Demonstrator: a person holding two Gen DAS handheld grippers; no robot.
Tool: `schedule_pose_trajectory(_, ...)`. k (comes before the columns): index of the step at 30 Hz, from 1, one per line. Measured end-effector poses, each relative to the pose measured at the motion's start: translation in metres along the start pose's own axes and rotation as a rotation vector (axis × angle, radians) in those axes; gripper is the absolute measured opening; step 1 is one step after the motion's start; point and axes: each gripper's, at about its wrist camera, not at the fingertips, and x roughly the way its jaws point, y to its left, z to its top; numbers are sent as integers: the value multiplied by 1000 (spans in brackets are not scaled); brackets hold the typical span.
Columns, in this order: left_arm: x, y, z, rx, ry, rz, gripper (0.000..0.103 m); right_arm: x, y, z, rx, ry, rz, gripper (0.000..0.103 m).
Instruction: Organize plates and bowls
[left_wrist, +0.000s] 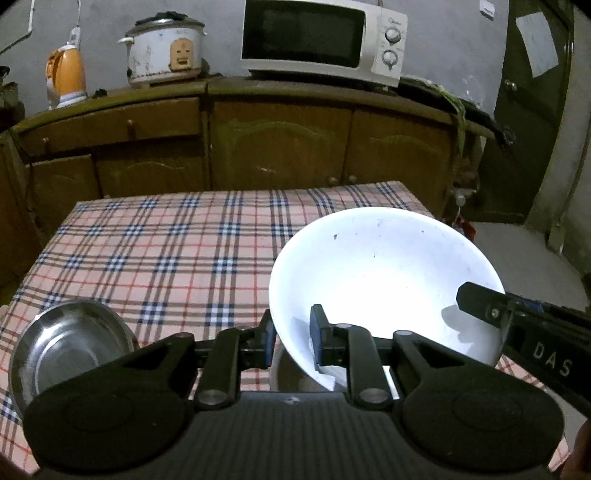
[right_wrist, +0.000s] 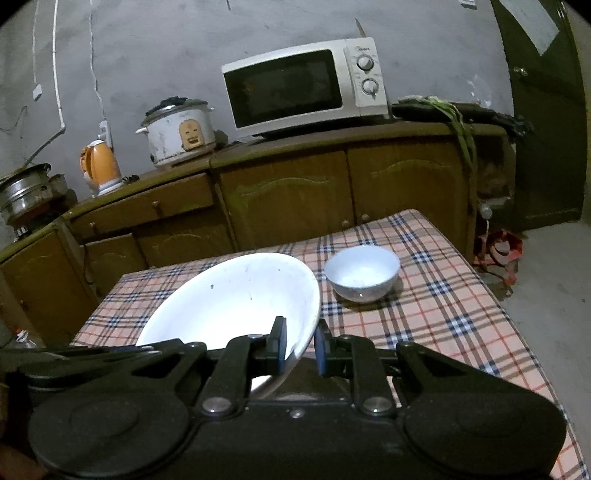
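Observation:
A large white bowl (left_wrist: 384, 273) hangs tilted over the plaid-clothed table (left_wrist: 166, 251), held from both sides. My left gripper (left_wrist: 293, 332) is shut on its near left rim, one pad inside and one outside. My right gripper (right_wrist: 301, 345) is shut on the right rim of the same white bowl (right_wrist: 229, 299); its black finger (left_wrist: 480, 301) shows on the bowl's right side in the left wrist view. A steel bowl (left_wrist: 70, 343) sits at the table's near left. A small white bowl (right_wrist: 362, 273) stands on the cloth to the right. A pale rounded thing (left_wrist: 288, 373) lies under the big bowl, mostly hidden.
Behind the table runs a wooden cabinet (left_wrist: 277, 140) carrying a white microwave (left_wrist: 321, 37), a rice cooker (left_wrist: 166, 48) and an orange kettle (left_wrist: 66, 74). Steel pots (right_wrist: 26, 192) stand far left. A dark door (right_wrist: 543, 110) is at the right, with bare floor (right_wrist: 554, 295) beside the table.

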Motion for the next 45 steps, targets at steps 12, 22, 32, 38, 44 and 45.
schedule_pose_trajectory(12, 20, -2, -16, 23, 62, -22, 21, 14, -17, -21, 27, 56, -13, 21)
schedule_pose_trajectory(22, 48, -1, -41, 47, 146, -22, 21, 41, -29, -48, 61, 147, -21, 21)
schedule_pose_trajectory(32, 65, 0, -52, 80, 186, 8, 21, 62, -32, -68, 70, 208, -30, 21)
schedule_pose_trajectory(38, 66, -6, -53, 125, 156, 25, 21, 69, -34, -71, 66, 210, -38, 21)
schedule_pose_trajectory(44, 64, -15, -56, 212, 115, 75, 24, 71, -33, -74, 59, 203, -40, 21)
schedule_pose_trajectory(45, 64, -16, -56, 224, 109, 80, 24, 70, -33, -73, 61, 200, -39, 21)
